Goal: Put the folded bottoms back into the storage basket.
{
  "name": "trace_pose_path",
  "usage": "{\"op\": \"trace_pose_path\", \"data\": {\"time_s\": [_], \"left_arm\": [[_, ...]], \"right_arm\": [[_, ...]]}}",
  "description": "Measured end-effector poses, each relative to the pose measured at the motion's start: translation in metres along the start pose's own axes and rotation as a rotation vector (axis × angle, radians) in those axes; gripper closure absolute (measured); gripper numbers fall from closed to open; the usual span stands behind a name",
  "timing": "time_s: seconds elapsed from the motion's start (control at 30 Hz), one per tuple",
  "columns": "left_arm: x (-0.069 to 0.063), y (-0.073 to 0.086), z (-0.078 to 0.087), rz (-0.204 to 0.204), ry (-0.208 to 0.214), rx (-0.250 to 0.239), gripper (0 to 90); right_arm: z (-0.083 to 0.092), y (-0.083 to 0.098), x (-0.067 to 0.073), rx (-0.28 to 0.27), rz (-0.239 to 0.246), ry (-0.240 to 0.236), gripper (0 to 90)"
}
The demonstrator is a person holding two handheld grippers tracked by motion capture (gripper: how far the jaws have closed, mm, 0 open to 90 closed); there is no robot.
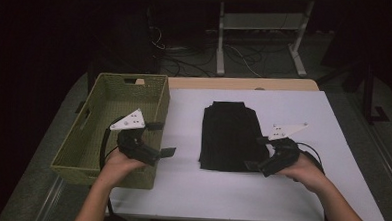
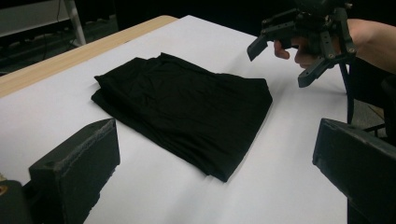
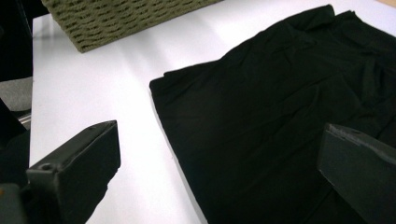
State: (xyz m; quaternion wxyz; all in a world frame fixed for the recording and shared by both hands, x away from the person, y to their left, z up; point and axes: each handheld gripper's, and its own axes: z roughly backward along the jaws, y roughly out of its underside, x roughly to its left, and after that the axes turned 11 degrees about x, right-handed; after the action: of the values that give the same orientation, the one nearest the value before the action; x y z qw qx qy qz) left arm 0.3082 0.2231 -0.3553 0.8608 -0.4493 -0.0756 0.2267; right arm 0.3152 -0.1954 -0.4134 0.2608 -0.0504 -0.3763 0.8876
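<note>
A dim room, dark along the top and left edges. A white desk point(image 1: 260, 193) with a pale wooden strip point(image 1: 235, 83) along its far edge stands on grey floor point(image 1: 47, 149). Beyond it, a tangle of cables point(image 1: 186, 57) lies on the floor around the white metal legs point(image 1: 220, 39) of another table.

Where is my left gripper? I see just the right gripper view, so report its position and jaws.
Observer: The left gripper is at the right wall of the woven olive-green rectangular basket. Its jaws are open and point toward the folded black cloth.
Operator: Check inside that basket.
Observer: In the high view I see nothing lying in it, though the left hand covers its near right corner.
</note>
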Motion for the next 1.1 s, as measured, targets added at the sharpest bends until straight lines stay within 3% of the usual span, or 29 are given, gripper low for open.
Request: {"op": "trace_pose_path", "data": {"time_s": [0.67,1.1], "left_arm": [[0.0,0.0,0.0,0.002,0.0,-0.001,0.7],[0.0,0.0,0.0,0.001,0.003,0.0,0.7]], "right_arm": [[-0.012,-0.018,-0.005,0.005,0.016,-0.007,0.0],[-0.029,-0.032,-0.009,0.03,0.031,-0.012,0.2]]}}
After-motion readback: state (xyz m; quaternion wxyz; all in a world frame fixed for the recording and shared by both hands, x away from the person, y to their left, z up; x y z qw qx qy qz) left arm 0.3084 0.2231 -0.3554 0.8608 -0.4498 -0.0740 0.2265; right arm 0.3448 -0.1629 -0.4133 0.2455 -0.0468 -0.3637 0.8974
